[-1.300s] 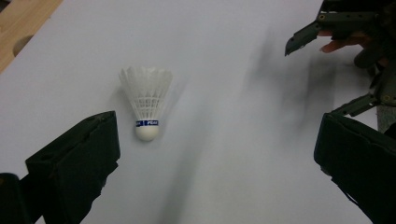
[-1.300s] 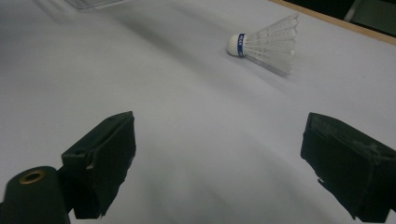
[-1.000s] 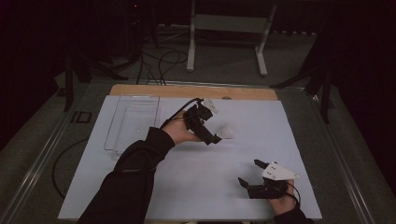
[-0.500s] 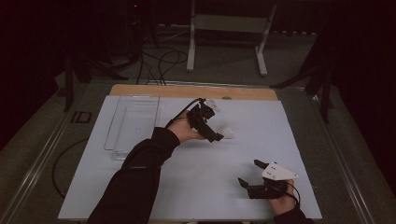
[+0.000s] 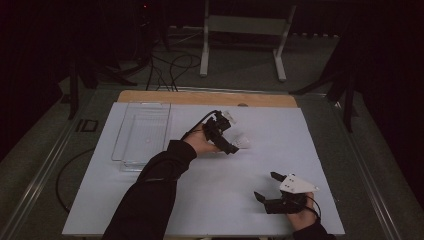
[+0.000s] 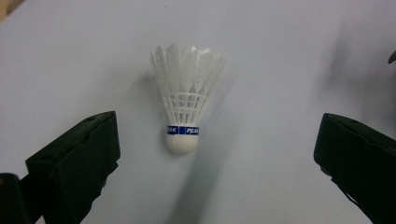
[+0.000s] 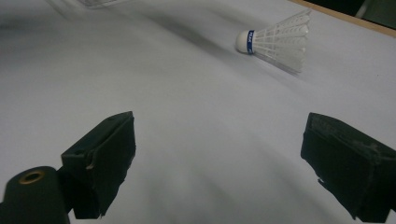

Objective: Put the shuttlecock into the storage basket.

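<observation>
The left gripper [image 6: 215, 154] is being held with its jaws spread wide, and the shuttlecock [image 6: 186, 100] is lying on the sheet [image 5: 210, 200] just ahead of them, between the two jaws but untouched, cork end nearest. The right gripper [image 7: 219, 163] is being kept wide open too, well apart from the shuttlecock, which is lying far ahead of its jaws.

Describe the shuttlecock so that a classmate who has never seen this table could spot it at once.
Start at the white sheet covering the table, then find the left gripper near its middle. Just past it lies the shuttlecock, on its side. It alone has white feathers, a rounded white cork and a blue band.
</observation>
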